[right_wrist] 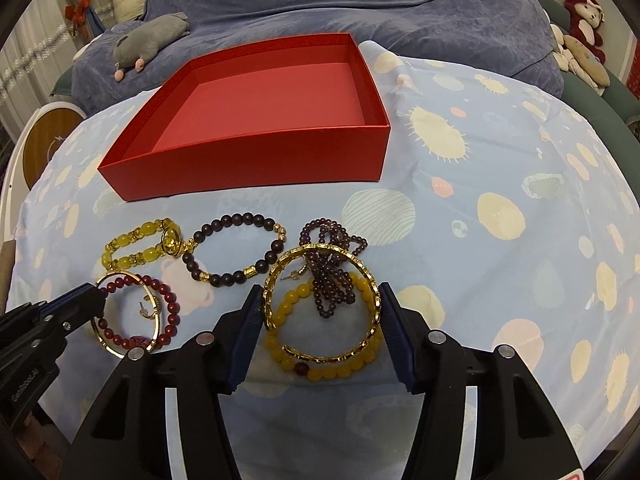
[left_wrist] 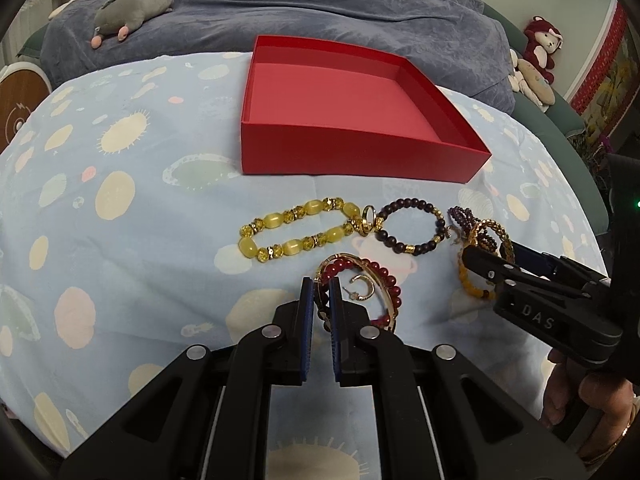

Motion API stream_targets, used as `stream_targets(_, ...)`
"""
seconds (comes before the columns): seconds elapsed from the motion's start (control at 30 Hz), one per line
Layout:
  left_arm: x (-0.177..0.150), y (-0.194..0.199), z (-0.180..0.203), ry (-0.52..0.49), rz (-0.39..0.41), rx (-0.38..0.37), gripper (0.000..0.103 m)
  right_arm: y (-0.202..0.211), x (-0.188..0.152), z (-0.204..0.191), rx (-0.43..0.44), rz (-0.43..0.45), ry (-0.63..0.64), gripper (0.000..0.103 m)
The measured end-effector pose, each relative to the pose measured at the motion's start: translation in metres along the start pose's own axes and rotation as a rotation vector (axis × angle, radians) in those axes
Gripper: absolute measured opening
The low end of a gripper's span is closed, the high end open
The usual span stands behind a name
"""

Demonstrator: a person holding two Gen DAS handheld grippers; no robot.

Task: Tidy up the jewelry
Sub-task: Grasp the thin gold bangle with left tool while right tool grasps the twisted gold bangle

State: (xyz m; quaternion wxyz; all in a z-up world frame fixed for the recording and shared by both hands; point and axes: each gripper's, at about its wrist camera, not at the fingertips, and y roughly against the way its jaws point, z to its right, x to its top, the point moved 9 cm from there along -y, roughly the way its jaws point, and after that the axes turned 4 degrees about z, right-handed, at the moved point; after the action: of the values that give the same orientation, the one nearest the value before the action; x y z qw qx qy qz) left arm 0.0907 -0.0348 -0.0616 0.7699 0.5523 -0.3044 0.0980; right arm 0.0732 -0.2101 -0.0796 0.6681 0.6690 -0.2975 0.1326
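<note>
Left gripper (left_wrist: 321, 300) pinches the red bead bracelet (left_wrist: 386, 280) between its fingers; right gripper (right_wrist: 320, 312) spread, straddling the gold bangle (right_wrist: 324, 304); red box (right_wrist: 256, 152) ahead.

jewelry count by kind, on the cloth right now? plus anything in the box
Beaded bracelets: 5 – yellow oval-bead, dark brown, red, amber round-bead, purple multi-strand
Gold bangles: 2 – thin bangle, wide cuff
Gold ring: 1
Gold earrings: 2
In the red box: 0
Total: 10
</note>
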Motion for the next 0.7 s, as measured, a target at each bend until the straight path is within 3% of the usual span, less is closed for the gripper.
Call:
stream_targets(0.3, -0.004, -0.005, 0.0, -0.019, -0.006, 0.018, 0.014, 0.008, -0.009, -0.002, 0.027, -0.004, -0.007, 0.054)
stream_targets(0.43, -0.001, -0.011, -0.001, -0.033, 0.006, 0.048, 0.03, 0.011, -0.008, -0.002, 0.035, -0.001, -0.013, 0.054)
stream_targets(0.53, 0.001, -0.017, -0.001, -0.023, 0.001, 0.035, 0.03, 0.013, -0.01, -0.002, 0.043, -0.003, -0.017, 0.054)
stream_targets(0.6, -0.001, -0.02, 0.001, -0.021, -0.007, 0.023, 0.021, 0.015, -0.013, -0.002, 0.047, -0.007, -0.02, 0.054)
stream_targets(0.7, 0.002, -0.015, 0.008, -0.041, 0.012, 0.003, 0.02, 0.017, -0.015, -0.003, 0.051, -0.007, -0.022, 0.054)
